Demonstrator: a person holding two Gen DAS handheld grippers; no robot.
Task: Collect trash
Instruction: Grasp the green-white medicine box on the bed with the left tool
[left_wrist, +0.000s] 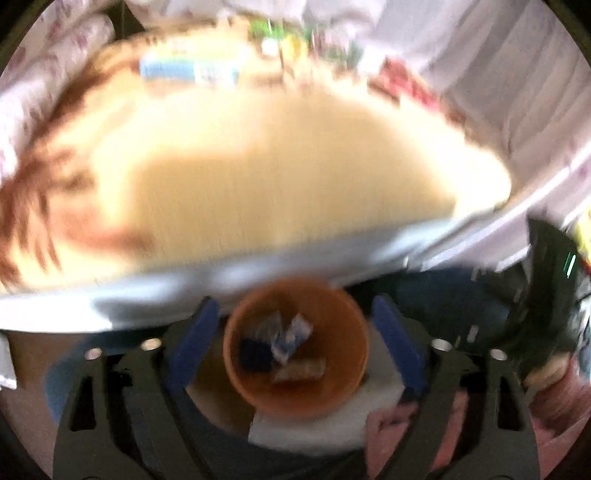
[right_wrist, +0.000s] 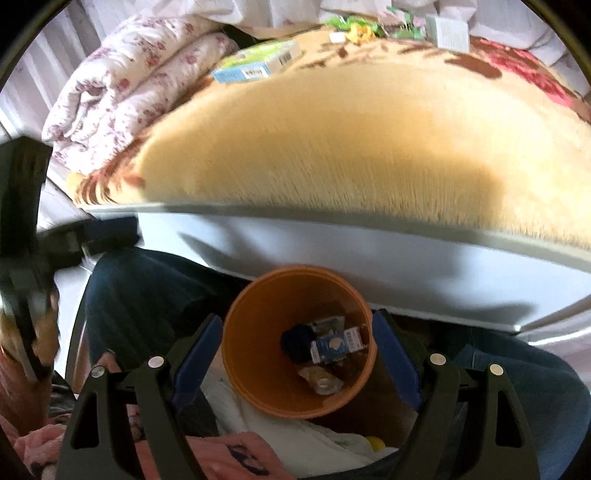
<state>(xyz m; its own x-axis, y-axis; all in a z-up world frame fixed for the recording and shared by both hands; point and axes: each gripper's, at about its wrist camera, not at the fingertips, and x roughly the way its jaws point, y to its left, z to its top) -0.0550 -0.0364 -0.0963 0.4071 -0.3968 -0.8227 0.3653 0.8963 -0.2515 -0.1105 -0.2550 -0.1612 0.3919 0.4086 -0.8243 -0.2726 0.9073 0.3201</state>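
An orange bin (left_wrist: 295, 350) stands on the floor by the bed and holds a few pieces of trash: a blue-white carton (right_wrist: 334, 347), a dark item and a clear wrapper. It also shows in the right wrist view (right_wrist: 258, 332). My left gripper (left_wrist: 295, 332) is open and empty above the bin; this view is blurred. My right gripper (right_wrist: 297, 345) is open and empty, also above the bin. A blue-green box (right_wrist: 258, 62) lies on the yellow blanket (right_wrist: 332, 140). Small green and yellow scraps (right_wrist: 354, 29) lie at the far edge.
A folded floral quilt (right_wrist: 122, 85) lies at the bed's left. A white box (right_wrist: 448, 31) sits at the far right. The grey bed frame (right_wrist: 332, 243) runs across. The person's legs in jeans (right_wrist: 147, 291) and pink clothing (right_wrist: 221, 454) are below.
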